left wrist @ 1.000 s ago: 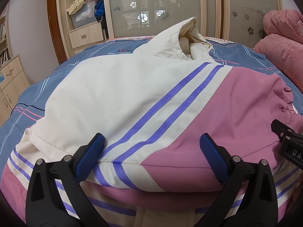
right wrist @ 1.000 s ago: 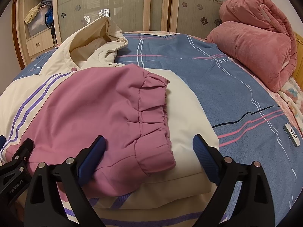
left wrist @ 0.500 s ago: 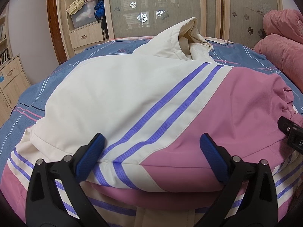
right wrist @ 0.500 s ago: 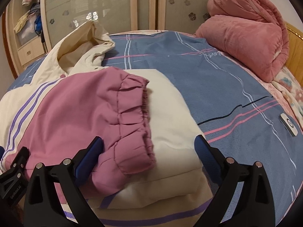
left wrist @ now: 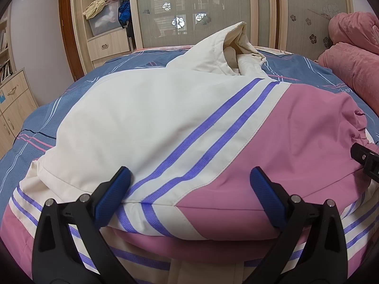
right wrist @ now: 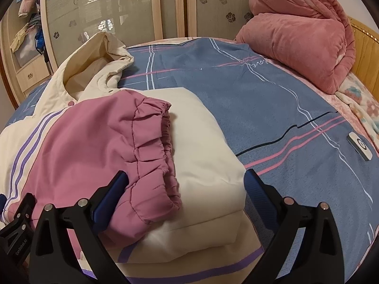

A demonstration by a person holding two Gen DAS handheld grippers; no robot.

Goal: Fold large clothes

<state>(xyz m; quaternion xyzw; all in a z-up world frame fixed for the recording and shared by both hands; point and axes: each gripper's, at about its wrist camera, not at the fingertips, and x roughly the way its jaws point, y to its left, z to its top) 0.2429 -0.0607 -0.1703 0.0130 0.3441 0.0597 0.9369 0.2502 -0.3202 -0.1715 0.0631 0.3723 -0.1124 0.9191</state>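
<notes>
On the bed [right wrist: 272, 99], the folded jacket [left wrist: 165, 123] lies between both spread hand-held grippers [left wrist: 189, 196] [right wrist: 184, 203].

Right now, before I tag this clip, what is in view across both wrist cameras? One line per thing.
jacket: one, cream and pink with purple stripes, lying folded on the bed, sleeves laid across it
hood: one, cream, at the jacket's far end
sleeve cuff: one, pink, gathered, resting on a cream folded sleeve
bed cover: one, blue with pink and white lines, under the jacket
quilt: one, pink, bundled at the bed's far right
small flat device: one, white, on the cover at right
wardrobe: one, pale wood, patterned sliding doors, behind the bed
left gripper: black, blue pads, jaws open over the jacket's near edge
right gripper: same build, jaws open around the cuff
</notes>
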